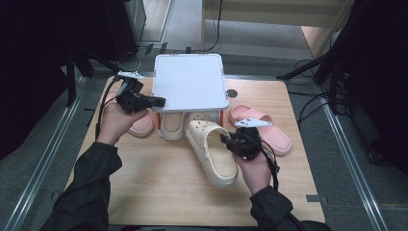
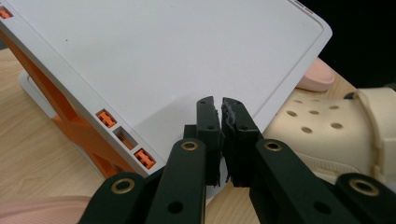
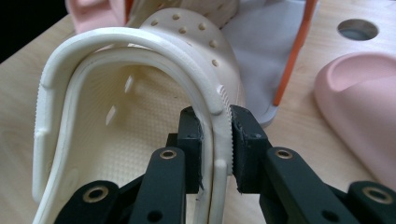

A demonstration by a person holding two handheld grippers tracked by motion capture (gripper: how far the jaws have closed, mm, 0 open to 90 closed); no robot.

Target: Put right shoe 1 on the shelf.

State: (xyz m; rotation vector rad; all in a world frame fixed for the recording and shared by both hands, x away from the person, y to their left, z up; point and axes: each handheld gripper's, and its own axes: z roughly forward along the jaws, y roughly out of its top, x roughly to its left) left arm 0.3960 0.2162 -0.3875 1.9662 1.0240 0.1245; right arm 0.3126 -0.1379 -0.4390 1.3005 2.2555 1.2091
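Observation:
A cream clog (image 1: 211, 149) lies on the wooden table, toe toward the white shoe rack (image 1: 190, 82). My right gripper (image 1: 225, 140) is shut on the clog's side wall and heel strap (image 3: 215, 140), one jaw inside and one outside. A second cream clog (image 1: 172, 125) sits under the rack's shelf. My left gripper (image 1: 161, 101) hovers at the rack's front left edge, jaws shut with nothing between them (image 2: 220, 116), over the white shelf (image 2: 168, 56). A pink slide (image 1: 262, 127) lies right of the held clog; another pink slide (image 1: 142, 126) lies by the left hand.
The rack has orange side supports (image 2: 70, 126). A round hole (image 1: 232, 93) sits in the tabletop right of the rack. Black stands and cables (image 1: 312, 67) surround the table on the floor. Bare wood (image 1: 159, 187) lies toward the near edge.

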